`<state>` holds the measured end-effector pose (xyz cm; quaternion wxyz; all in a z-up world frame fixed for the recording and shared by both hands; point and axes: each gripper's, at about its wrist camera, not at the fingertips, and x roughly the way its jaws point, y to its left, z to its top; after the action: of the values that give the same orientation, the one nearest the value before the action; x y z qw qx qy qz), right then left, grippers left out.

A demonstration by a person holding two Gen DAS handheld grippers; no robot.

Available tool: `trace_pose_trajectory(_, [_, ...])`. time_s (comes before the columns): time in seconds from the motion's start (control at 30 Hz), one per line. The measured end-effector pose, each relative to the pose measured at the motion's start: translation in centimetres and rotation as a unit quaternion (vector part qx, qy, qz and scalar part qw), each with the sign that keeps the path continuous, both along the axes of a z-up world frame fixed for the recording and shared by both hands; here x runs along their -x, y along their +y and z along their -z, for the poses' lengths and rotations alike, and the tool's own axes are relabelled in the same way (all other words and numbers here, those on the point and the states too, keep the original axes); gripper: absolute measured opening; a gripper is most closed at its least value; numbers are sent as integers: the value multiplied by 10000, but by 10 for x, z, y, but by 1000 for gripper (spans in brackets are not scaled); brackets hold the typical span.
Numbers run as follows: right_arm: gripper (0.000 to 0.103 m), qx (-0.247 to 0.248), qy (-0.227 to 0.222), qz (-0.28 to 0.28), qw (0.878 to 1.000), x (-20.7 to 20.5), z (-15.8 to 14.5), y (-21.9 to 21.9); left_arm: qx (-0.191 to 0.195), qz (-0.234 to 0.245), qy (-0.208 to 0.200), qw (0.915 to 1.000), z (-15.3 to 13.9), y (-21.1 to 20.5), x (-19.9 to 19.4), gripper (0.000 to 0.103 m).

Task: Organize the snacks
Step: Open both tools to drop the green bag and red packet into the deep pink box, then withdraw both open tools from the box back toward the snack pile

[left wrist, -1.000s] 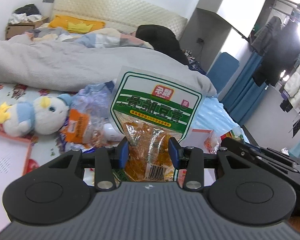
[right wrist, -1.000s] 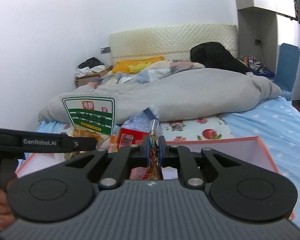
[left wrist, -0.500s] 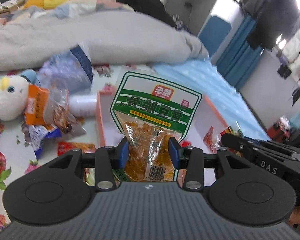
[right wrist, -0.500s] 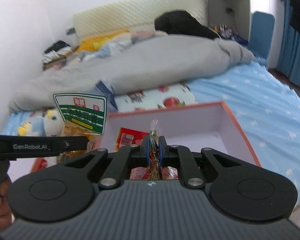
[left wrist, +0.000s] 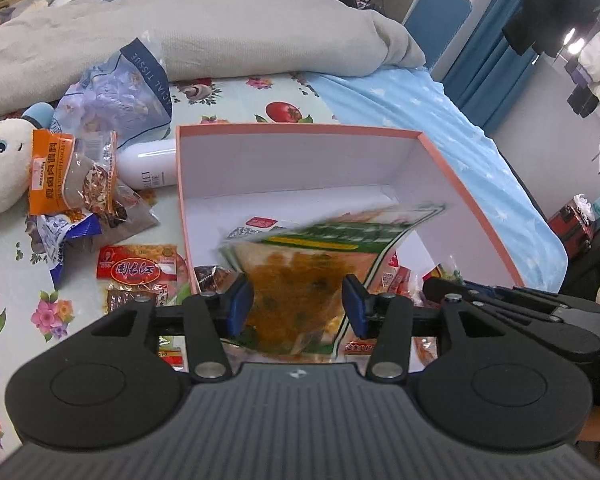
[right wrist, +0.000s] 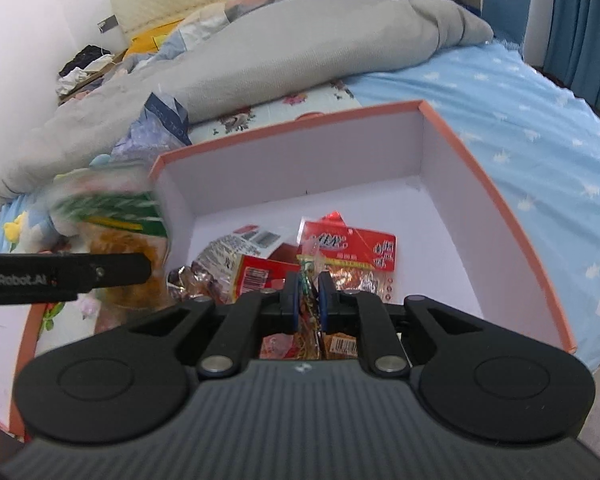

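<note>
Left tool [left wrist: 296,306] now spread apart, no longer pinching the green-labelled snack bag [left wrist: 312,264]: bag blurred, tipping forward into the orange box [left wrist: 460,184] on the bed, upright 0.5 s ago. Right tool [right wrist: 309,300] clenched on a thin snack packet [right wrist: 309,280] above the box's other packets. Likely 1 drop done, next release due from the right.
</note>
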<state>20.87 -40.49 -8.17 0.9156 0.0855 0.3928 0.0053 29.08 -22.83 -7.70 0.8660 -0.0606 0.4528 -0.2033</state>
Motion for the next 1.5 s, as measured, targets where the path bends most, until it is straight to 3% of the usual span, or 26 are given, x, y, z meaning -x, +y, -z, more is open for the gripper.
trace_pose_trajectory(0.1, [15, -71, -8, 9, 10000, 3, 1, -2, -26, 6, -19, 10000, -2, -1, 1, 55])
trace_pose_trajectory(0.13, [23, -85, -6, 6, 10000, 2, 1, -3, -70, 9, -19, 10000, -3, -2, 2, 57])
trace_pose_trajectory(0.17, [43, -99, -20, 10, 9999, 2, 1, -4, -98, 11, -27, 9999, -4, -3, 2, 64])
trace_pose_trajectory(0.23, [63, -87, -136, 70, 9998, 5, -2, -5, -75, 36, -101, 9999, -7, -2, 4, 68])
trace_pose_trajectory(0.43, [62, -97, -462, 62, 9989, 15, -22, -6, 31, 60, -323, 9995, -26, 2, 16, 68])
trace_pose_trajectory(0.67, [62, -82, -1072, 49, 9942, 37, -61, 4, 20, 80, -921, 9957, -65, 8, 43, 68])
trace_pose_trajectory(1.03, [62, -48, -1792, -61, 9838, 72, -104, 26, 324, -153, -1422, 9892, -107, 47, 81, 68])
trace_pose_trajectory(1.5, [62, -130, -1957, -325, 9800, 94, -99, 67, 290, -469, -1546, 9864, -107, 100, 120, 68])
